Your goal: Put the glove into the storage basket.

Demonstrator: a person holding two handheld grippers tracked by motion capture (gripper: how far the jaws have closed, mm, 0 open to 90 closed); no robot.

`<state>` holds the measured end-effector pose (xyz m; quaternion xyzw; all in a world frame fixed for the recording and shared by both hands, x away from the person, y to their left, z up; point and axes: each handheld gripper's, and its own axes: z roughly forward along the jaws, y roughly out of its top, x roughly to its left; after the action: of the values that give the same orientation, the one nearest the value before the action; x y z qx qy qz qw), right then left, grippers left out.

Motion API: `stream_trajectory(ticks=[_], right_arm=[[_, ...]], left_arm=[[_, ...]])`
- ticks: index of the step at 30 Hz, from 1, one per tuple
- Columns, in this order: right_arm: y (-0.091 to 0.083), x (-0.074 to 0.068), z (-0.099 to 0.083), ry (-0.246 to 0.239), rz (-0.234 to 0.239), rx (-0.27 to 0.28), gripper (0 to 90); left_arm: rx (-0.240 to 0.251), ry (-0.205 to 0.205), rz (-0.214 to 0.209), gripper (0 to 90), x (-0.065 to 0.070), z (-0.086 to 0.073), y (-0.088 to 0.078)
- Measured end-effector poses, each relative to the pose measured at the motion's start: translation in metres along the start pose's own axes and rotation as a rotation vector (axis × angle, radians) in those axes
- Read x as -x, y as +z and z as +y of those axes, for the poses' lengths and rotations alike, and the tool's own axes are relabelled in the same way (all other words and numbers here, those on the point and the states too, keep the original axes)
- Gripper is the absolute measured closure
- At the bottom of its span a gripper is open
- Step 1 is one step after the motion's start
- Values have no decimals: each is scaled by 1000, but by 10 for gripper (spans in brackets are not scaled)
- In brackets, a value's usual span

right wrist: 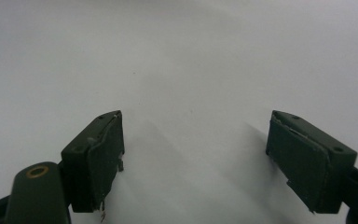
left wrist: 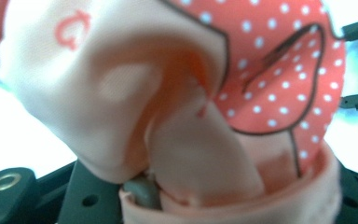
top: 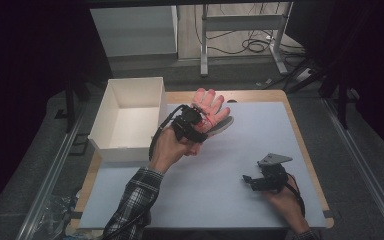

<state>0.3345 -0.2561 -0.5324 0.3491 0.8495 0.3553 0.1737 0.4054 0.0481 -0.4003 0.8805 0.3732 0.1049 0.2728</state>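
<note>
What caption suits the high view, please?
Left gripper lifts a pink glove beside the white box.

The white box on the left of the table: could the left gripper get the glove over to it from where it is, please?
Probably yes: the left gripper holds the glove just beside the open white box, nothing between.

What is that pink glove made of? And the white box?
The glove looks like soft cloth, matt: it folds and creases in the left gripper, and part is printed with white dots on red. The box looks like thin card or plastic, smooth and white, with straight flat walls; which one is unclear.
</note>
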Motion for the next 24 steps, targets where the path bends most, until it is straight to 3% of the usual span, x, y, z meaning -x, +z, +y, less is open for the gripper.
stream_trajectory(ticks=[10, 24], right_arm=[[0, 0, 0, -4, -2, 0, 194], [0, 0, 0, 0, -2, 1, 194]], left_arm=[[20, -29, 44, 494, -21, 6, -24], [31, -123, 135, 493, -61, 6, -53]])
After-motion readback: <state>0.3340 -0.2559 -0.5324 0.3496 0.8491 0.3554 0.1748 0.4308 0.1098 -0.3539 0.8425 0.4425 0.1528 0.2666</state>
